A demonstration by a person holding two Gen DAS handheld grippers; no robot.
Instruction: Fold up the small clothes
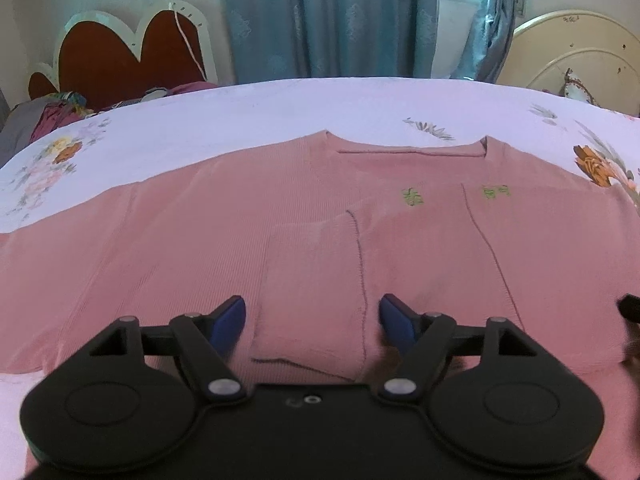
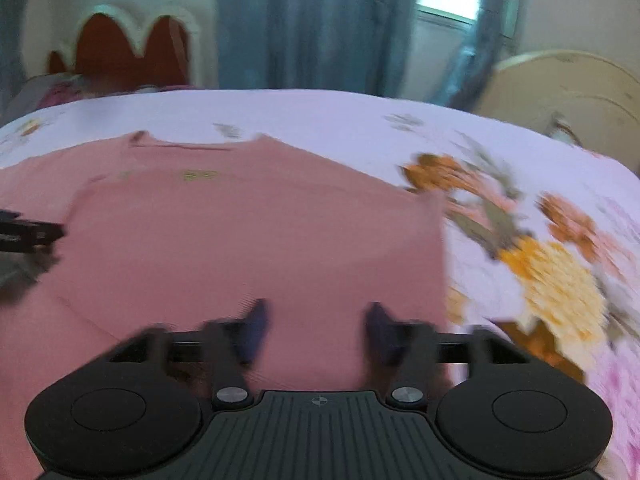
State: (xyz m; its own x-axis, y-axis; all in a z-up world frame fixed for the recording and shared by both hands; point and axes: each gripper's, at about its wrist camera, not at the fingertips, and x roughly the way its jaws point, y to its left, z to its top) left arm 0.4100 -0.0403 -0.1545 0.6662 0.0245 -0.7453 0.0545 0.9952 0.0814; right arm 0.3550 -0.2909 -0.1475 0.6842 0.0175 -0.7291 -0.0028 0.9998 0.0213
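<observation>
One pink sweater (image 1: 208,240) lies flat on the floral bedsheet (image 1: 280,108), neckline toward the curtain (image 1: 332,16). The left gripper (image 1: 312,316), jaws spread wide and holding nothing, hovers over the sweater's near hem by a folded-in sleeve. The right gripper (image 2: 316,328), likewise wide and unloaded, hovers over the sweater's right edge; two grippers in all.

Sweater (image 1: 192,240) lies flat on the bedsheet (image 1: 280,112), neckline at far side, one sleeve (image 1: 312,292) folded across its middle. Left gripper (image 1: 312,316) over near hem; right gripper (image 2: 316,328) near sweater's right edge. Headboard (image 1: 132,52) and curtain (image 1: 332,16) behind the bed.
</observation>
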